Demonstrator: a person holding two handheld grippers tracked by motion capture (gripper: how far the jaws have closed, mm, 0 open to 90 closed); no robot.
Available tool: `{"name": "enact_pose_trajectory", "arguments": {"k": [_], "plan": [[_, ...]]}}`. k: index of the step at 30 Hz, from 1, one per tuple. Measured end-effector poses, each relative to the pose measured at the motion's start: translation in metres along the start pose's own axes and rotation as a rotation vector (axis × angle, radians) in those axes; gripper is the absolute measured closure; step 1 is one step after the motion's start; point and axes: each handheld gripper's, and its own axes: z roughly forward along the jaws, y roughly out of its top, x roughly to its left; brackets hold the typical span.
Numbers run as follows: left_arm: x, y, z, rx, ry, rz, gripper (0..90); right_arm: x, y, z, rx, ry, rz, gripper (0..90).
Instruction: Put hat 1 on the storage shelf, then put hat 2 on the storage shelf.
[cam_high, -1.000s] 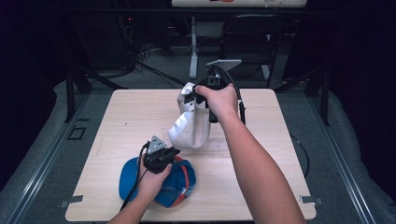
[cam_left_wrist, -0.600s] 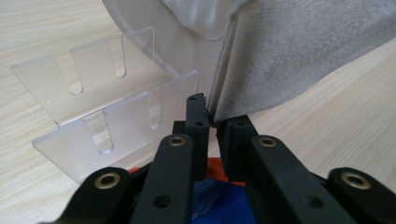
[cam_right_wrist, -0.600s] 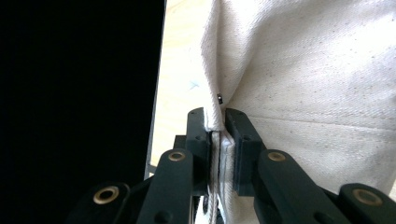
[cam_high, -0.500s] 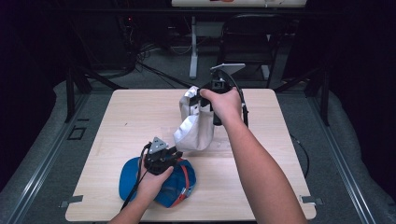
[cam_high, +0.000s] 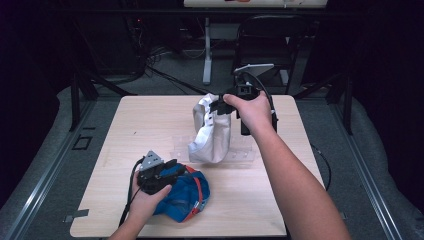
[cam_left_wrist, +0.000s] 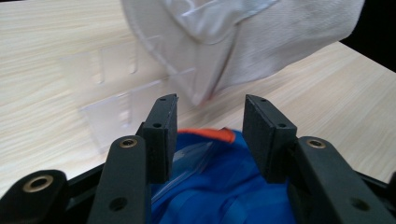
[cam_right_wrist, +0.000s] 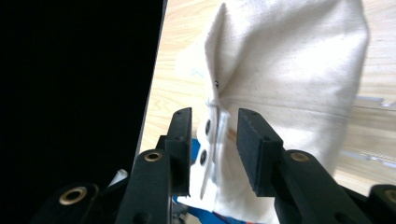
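Observation:
A white cloth cap (cam_high: 212, 132) stands slumped on the wooden table (cam_high: 150, 120); it also shows in the right gripper view (cam_right_wrist: 289, 60). My right gripper (cam_high: 219, 106) is at its top edge. Its jaws have just been opening, and the snap strap (cam_right_wrist: 212, 135) hangs loose between the pads of the right gripper (cam_right_wrist: 212, 126). A blue cap (cam_high: 182, 195) with orange trim lies near the front edge. My left gripper (cam_high: 172, 169) rests over it. Its jaws have also just been opening, with the blue cap (cam_left_wrist: 219, 186) below the gap of the left gripper (cam_left_wrist: 210, 116) and not pinched.
A clear plastic insert (cam_high: 237, 152) lies flat on the table under and beside the white cap, and shows ahead of the left jaws (cam_left_wrist: 116, 107). Dark floor, cables and a chair frame (cam_high: 260, 30) lie beyond the far edge.
Both grippers' jaws have opened. The right hand has drifted a little right and the white cap has sagged onto the table. The left hand has shifted slightly over the blue cap.

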Motion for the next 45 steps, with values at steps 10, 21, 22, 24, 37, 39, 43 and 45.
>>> {"name": "enact_pose_trajectory", "arguments": {"k": [10,21,22,24,37,39,43,45], "plan": [[0.029,-0.01,-0.026,0.009,0.062,-0.069,52.2,-0.009,-0.017,-0.017,-0.008,-0.02,-0.064,65.4],[0.045,-0.028,-0.044,0.036,0.119,-0.064,51.0,-0.044,-0.055,-0.031,-0.014,0.002,-0.077,65.5],[0.046,-0.029,-0.044,0.035,0.123,-0.068,51.2,-0.05,-0.062,-0.032,-0.016,0.003,-0.078,65.5],[0.05,-0.031,-0.046,0.034,0.144,-0.069,51.3,-0.061,-0.072,-0.032,-0.021,-0.015,-0.084,65.4],[0.06,-0.037,-0.049,0.047,0.174,-0.075,53.1,-0.105,-0.126,0.012,0.022,-0.043,-0.132,65.5],[0.061,-0.037,-0.05,0.051,0.179,-0.07,53.0,-0.107,-0.128,0.016,0.033,-0.046,-0.139,65.5],[0.064,-0.038,-0.051,0.057,0.19,-0.079,51.7,-0.114,-0.14,0.033,0.05,-0.049,-0.152,65.5],[0.064,-0.039,-0.05,0.058,0.193,-0.082,51.4,-0.115,-0.142,0.036,0.048,-0.047,-0.149,65.5]]}}
